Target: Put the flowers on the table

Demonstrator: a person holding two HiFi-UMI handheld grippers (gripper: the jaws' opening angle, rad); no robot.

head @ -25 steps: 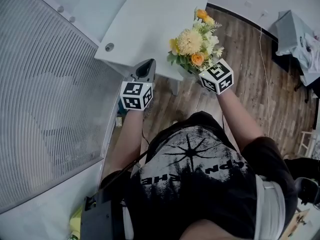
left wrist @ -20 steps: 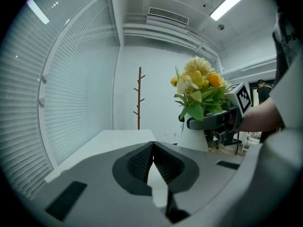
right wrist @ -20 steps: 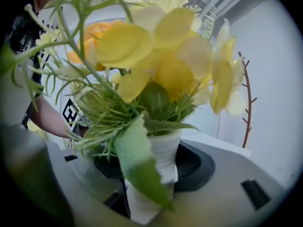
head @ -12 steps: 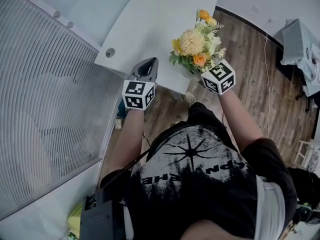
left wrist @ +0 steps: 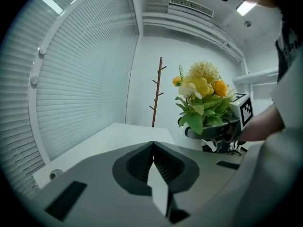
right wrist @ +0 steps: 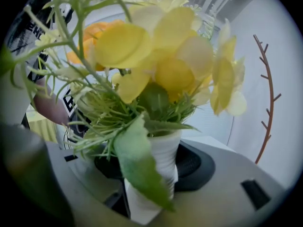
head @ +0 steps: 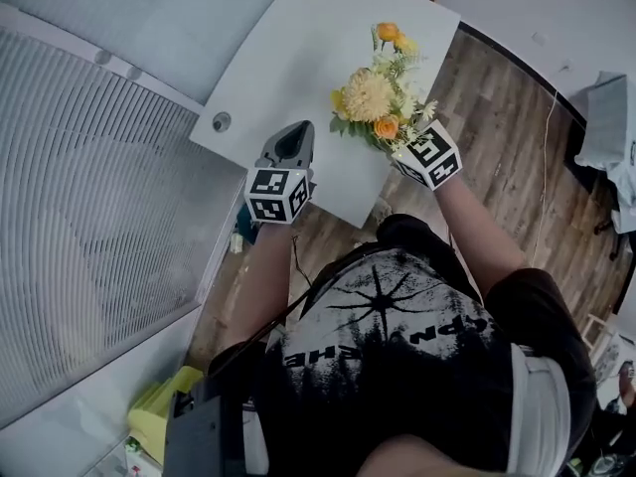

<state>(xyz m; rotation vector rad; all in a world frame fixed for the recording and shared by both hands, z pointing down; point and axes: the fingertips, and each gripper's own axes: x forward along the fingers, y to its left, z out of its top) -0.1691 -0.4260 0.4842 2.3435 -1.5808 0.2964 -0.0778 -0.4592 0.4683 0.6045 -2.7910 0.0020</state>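
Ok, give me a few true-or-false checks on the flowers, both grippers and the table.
1. The right gripper is clamped on the white vase holding the flowers. True.
2. The left gripper carries a second vase. False: its jaws are together with nothing between them.
3. The flowers are red and purple. False: they are yellow and orange, with green leaves.
4. A brown branch-shaped stand rises beyond the table. True.
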